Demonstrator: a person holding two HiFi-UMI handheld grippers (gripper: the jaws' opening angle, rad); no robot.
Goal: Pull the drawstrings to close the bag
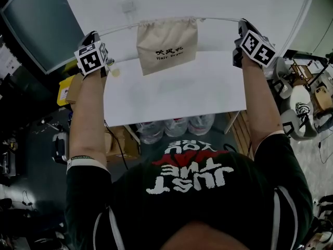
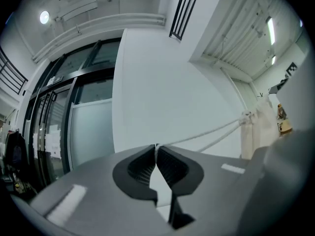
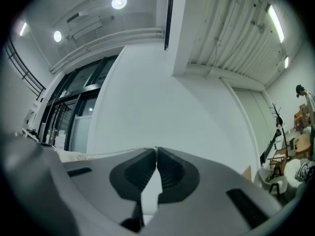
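bag at 12 o'clock, mouth already gathered — left gripper at 10 and right gripper at 2 each pinch the taut drawstrings, so i'd judge it nearly done

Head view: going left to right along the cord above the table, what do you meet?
left gripper → left drawstring → bag → right drawstring → right gripper

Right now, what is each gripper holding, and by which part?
The left gripper pinches the left drawstring at its outer end, away from the bag. The right gripper pinches the right drawstring the same way.
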